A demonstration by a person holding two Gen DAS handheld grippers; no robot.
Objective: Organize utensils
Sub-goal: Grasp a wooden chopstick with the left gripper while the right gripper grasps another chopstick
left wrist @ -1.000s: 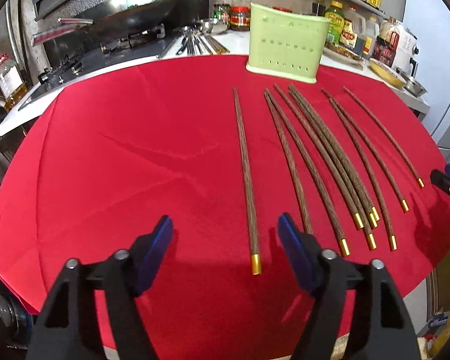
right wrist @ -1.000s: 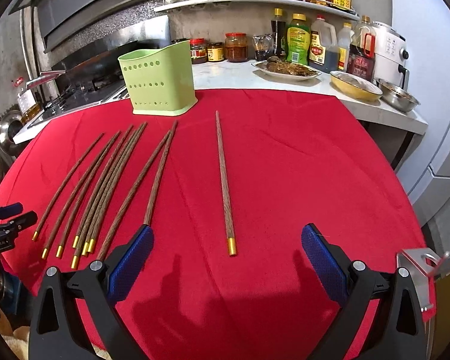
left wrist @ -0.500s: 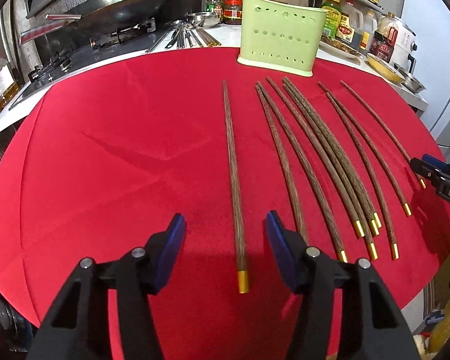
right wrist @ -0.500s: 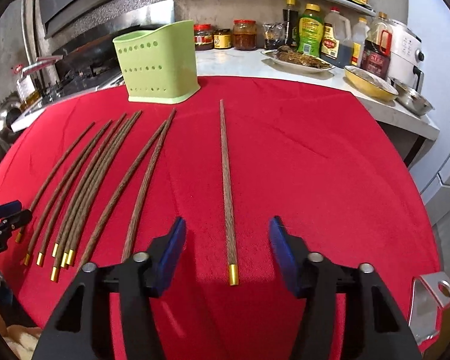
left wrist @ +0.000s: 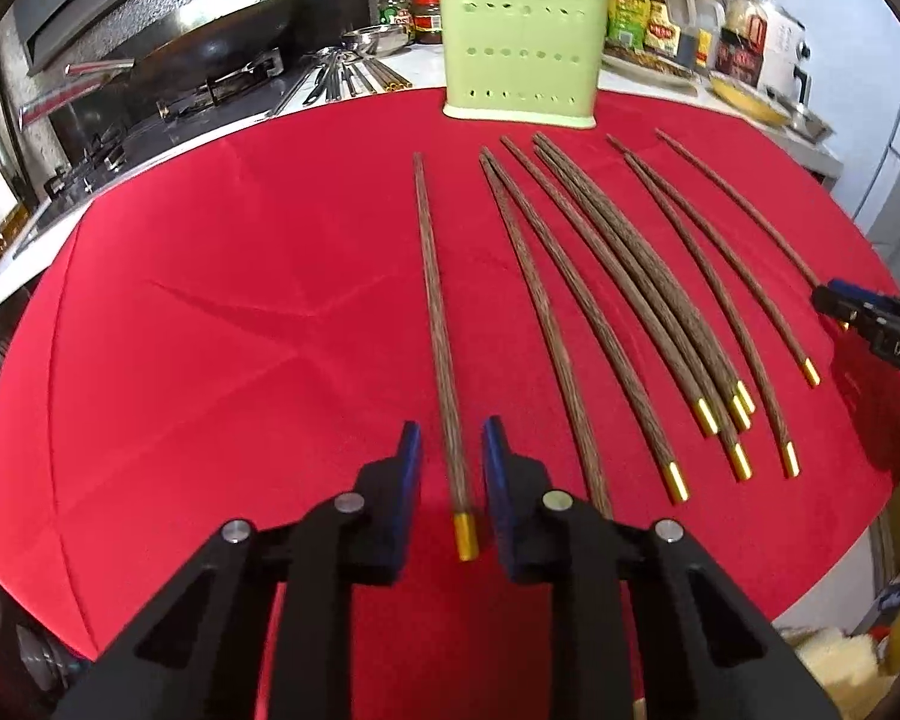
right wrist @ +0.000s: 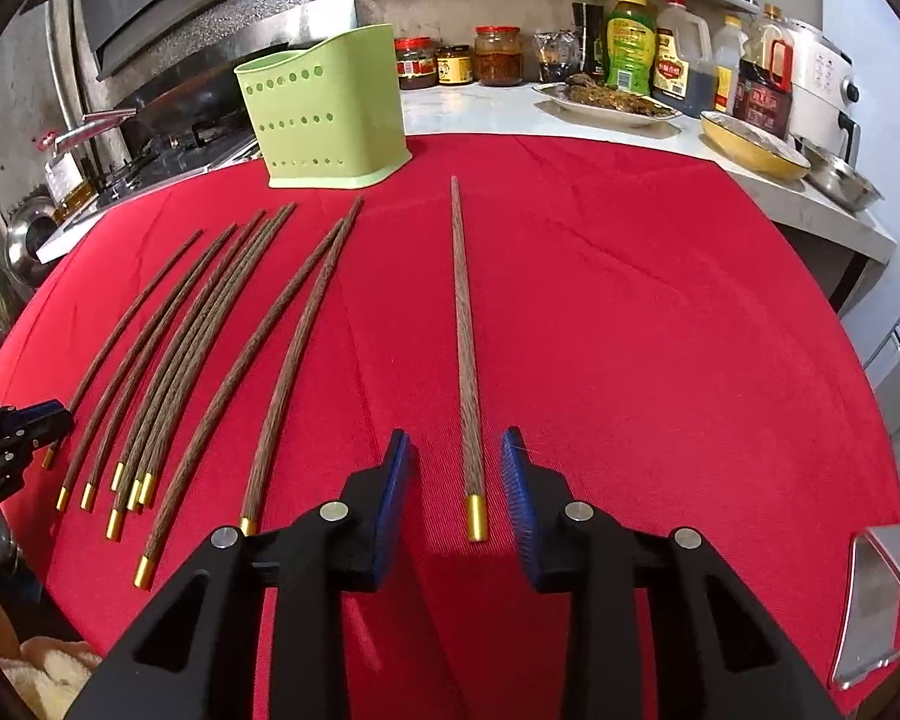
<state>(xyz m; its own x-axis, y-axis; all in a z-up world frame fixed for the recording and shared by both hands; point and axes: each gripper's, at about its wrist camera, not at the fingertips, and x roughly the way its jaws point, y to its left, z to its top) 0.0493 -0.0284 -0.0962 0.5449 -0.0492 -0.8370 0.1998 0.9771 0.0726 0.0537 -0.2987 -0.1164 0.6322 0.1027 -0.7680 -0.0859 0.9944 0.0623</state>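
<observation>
Several dark wooden chopsticks with gold ends lie on a red cloth [left wrist: 210,312]. A green perforated utensil holder [left wrist: 519,51] stands at the far edge and shows in the right wrist view [right wrist: 327,108] too. My left gripper [left wrist: 450,450] straddles the leftmost chopstick [left wrist: 435,312] near its gold end, jaws narrowly open, pads not touching it. My right gripper [right wrist: 456,456] straddles the rightmost chopstick [right wrist: 465,330] near its gold end, jaws open a little wider. A bundle of chopsticks [left wrist: 630,282] lies between the two.
A stove with a wok [left wrist: 210,30] and loose metal utensils [left wrist: 342,75] are at the back left. Bottles and jars [right wrist: 630,42], a plate of food [right wrist: 612,102] and a yellow bowl [right wrist: 750,147] stand on the counter behind the cloth.
Both grippers have moved forward over their chopsticks and their jaws have narrowed a lot around the gold-tipped ends. The chopsticks have not moved.
</observation>
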